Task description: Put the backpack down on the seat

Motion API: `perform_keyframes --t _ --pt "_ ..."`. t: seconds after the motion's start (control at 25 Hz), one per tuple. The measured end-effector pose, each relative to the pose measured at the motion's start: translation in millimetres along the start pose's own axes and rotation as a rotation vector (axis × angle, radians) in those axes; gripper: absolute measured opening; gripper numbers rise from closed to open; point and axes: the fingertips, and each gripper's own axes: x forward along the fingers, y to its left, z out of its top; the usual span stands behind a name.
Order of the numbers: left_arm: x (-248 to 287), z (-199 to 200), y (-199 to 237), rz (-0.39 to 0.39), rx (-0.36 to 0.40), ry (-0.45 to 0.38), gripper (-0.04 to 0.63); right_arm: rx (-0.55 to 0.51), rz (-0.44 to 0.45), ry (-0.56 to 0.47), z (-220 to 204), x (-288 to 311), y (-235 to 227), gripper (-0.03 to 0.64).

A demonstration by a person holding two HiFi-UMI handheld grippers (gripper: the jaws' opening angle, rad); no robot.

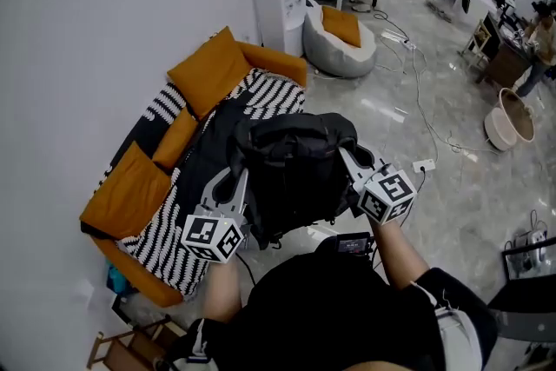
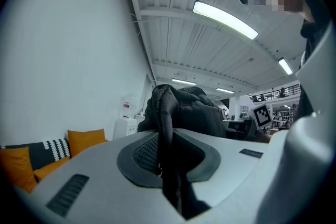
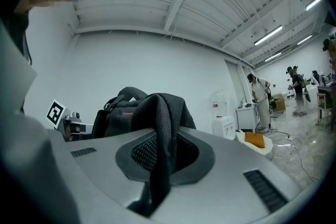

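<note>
I hold a black backpack (image 1: pixel 291 169) up in the air in front of me, between both grippers. In the head view my left gripper (image 1: pixel 234 187) is at the pack's left side and my right gripper (image 1: pixel 352 162) at its right. Each is shut on a mesh shoulder strap. The left gripper view shows one strap (image 2: pixel 167 149) pinched in the jaws, with the pack (image 2: pixel 197 110) just beyond. In the right gripper view the other strap (image 3: pixel 160 149) is clamped the same way. The sofa seat (image 1: pixel 165 243), under a black-and-white striped throw with orange cushions (image 1: pixel 130 187), lies below and left of the pack.
A white water dispenser (image 1: pixel 280 13) and a grey beanbag (image 1: pixel 339 39) stand beyond the sofa. Cables (image 1: pixel 417 82) run across the glossy floor to the right, by a round basket (image 1: pixel 512 119). A wooden stool (image 1: pixel 130 347) sits at the sofa's near end. People stand far back.
</note>
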Motion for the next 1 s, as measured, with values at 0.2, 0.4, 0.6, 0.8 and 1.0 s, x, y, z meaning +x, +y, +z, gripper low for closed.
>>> perform_keyframes --t 0.2,0.4,0.6,0.8,1.0 --pt "26 6 11 -0.007 0.003 -0.004 0.06 0.009 -0.007 -0.003 3 20 -20 0.048" --pt "60 7 28 -0.003 -0.002 0.004 0.06 0.028 -0.001 0.001 2 51 -47 0.048" --pt "78 -5 40 -0.002 -0.009 0.01 0.059 0.026 0.027 -0.006 -9 70 -63 0.048" --pt "111 -18 55 0.017 -0.019 0.031 0.058 0.031 0.049 0.009 -19 98 -91 0.048" --pt "199 7 78 0.042 -0.06 0.039 0.058 0.027 0.091 0.034 12 160 -160 0.048"
